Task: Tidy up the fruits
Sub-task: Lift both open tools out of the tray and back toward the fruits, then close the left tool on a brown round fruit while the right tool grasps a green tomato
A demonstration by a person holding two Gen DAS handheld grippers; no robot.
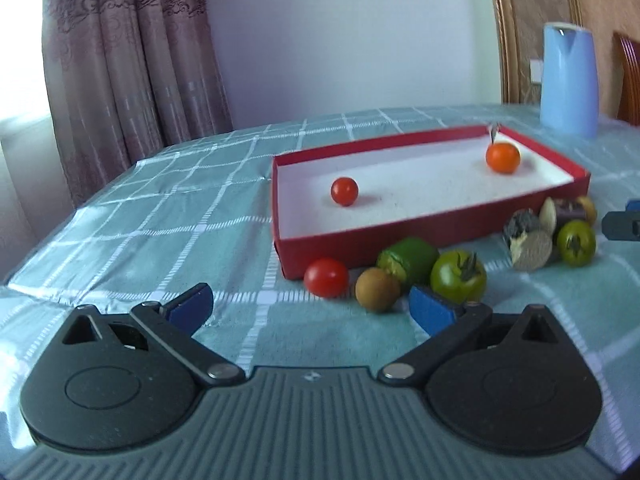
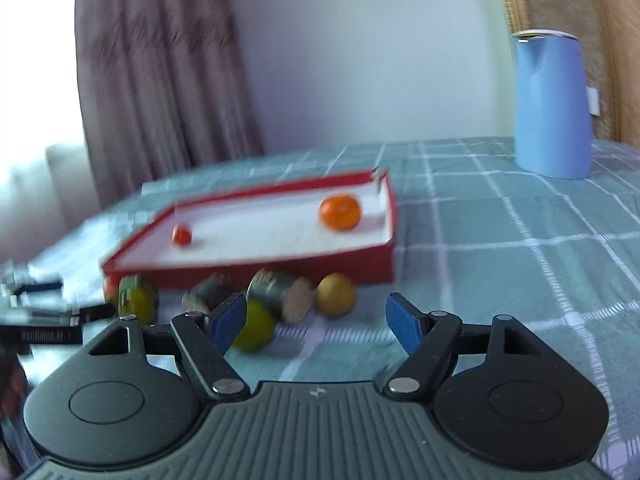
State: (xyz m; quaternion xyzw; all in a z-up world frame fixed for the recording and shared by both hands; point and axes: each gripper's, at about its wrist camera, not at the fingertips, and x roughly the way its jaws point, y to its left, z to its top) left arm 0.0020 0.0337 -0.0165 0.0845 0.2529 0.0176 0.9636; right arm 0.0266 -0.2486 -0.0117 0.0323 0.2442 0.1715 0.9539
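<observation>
This is a home, likely a dining room. A table under a teal checked tablecloth (image 1: 168, 216) is the landmark. Behind its far left edge hang mauve embroidered curtains (image 1: 132, 60) beside a bright window. At its far right corner stands a blue electric kettle (image 1: 568, 80), with a wooden chair back (image 1: 630, 80) and padded gilt-trimmed panelling (image 1: 532, 12) just beyond.

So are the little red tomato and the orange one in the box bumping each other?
Apart. The left wrist view shows the small red tomato and the orange fruit at opposite ends of the red box, white floor between them.
</observation>
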